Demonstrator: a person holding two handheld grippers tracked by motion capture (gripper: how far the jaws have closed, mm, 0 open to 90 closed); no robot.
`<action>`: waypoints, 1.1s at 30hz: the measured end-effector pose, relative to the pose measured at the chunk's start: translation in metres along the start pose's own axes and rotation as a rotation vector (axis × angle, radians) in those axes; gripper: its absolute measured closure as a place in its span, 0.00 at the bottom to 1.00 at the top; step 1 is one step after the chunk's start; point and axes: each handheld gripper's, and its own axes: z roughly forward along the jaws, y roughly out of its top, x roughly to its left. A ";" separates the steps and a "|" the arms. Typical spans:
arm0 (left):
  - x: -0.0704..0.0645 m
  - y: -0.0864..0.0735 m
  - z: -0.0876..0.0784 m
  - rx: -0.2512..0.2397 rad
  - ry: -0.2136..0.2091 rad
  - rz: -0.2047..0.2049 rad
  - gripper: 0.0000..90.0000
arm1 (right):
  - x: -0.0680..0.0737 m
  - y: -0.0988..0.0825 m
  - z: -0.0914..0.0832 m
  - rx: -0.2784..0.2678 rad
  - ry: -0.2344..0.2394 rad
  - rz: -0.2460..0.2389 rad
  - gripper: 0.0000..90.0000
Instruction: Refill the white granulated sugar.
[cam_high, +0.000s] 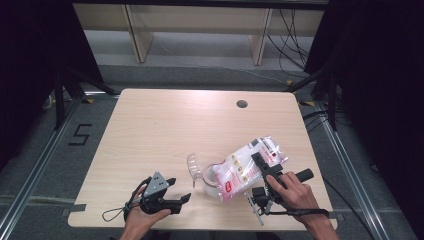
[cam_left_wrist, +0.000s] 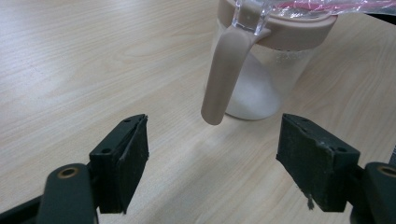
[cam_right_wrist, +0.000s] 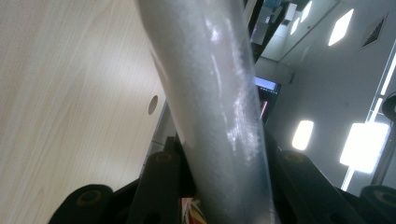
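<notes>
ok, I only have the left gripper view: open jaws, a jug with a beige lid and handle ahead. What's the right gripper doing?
Observer: The right gripper is shut on a plastic bag of white powder, tilted with its low end over the jug.
Operator: Is the lid fully on? I only see its rim.
Observer: The high view shows a clear flap standing open on the jug's left side.
Operator: How full is the bag?
Observer: In the right gripper view it bulges between the jaws, frosted white; how full, I cannot tell.
Operator: And my left gripper?
Observer: The left gripper sits low, left of the jug, apart from it.
</notes>
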 end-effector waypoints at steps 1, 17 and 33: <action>0.000 0.000 0.000 0.000 0.000 0.000 0.27 | 0.001 0.000 0.000 0.004 0.001 0.020 0.80; 0.000 0.000 0.000 -0.002 -0.003 0.003 0.27 | 0.003 -0.002 -0.001 0.015 0.011 0.033 0.80; 0.000 0.000 0.000 -0.001 -0.002 0.002 0.27 | 0.002 -0.002 0.000 0.006 0.016 0.018 0.80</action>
